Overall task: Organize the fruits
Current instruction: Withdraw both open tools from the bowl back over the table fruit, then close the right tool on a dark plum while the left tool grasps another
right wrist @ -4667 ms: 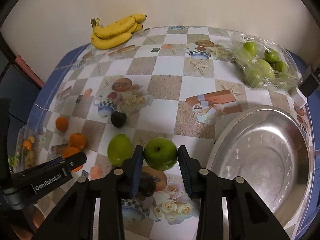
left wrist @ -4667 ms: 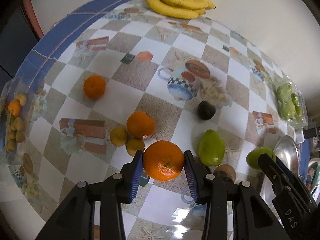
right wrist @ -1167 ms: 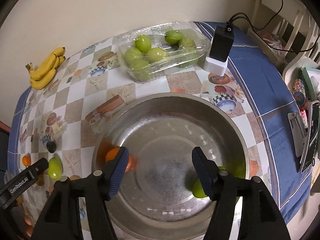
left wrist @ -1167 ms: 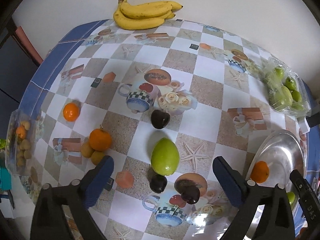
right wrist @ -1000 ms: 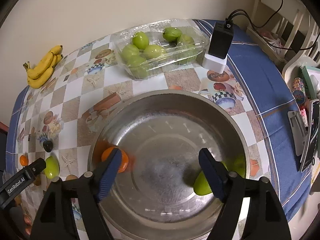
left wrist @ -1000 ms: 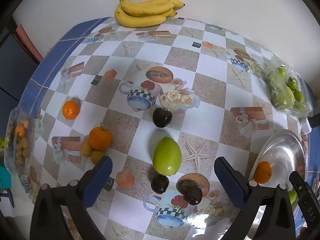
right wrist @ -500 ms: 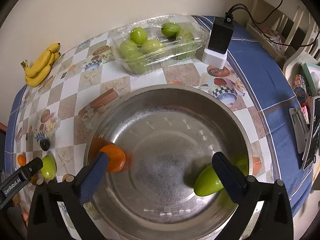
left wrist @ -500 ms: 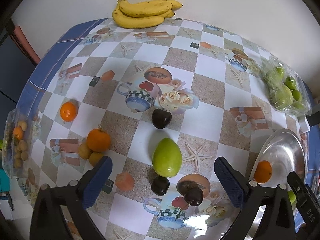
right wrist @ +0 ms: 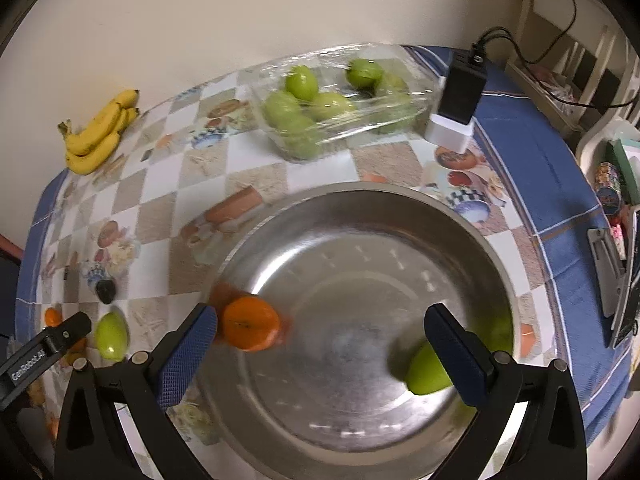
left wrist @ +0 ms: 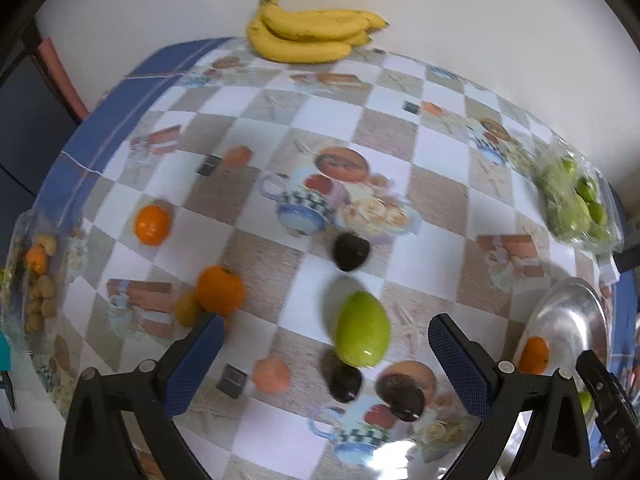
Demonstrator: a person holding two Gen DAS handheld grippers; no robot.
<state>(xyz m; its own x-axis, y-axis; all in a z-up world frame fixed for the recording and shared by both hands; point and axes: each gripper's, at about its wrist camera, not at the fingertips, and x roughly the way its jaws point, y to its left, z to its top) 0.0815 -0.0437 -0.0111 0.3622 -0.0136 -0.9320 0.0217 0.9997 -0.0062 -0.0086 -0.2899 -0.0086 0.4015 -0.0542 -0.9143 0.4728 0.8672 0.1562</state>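
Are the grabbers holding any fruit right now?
No. The left gripper and the right gripper are both wide open and empty. The orange and green fruit lie loose in the metal bowl.

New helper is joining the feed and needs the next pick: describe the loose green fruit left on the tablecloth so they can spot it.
Start at the steel bowl; just to its left the green fruit lies loose on the checkered cloth, between the left gripper fingers. It is large and egg-shaped, unlike the small dark fruits around it.

Dim warm indoor light, motion blur throughout, fisheye bending, dark vignetted corners
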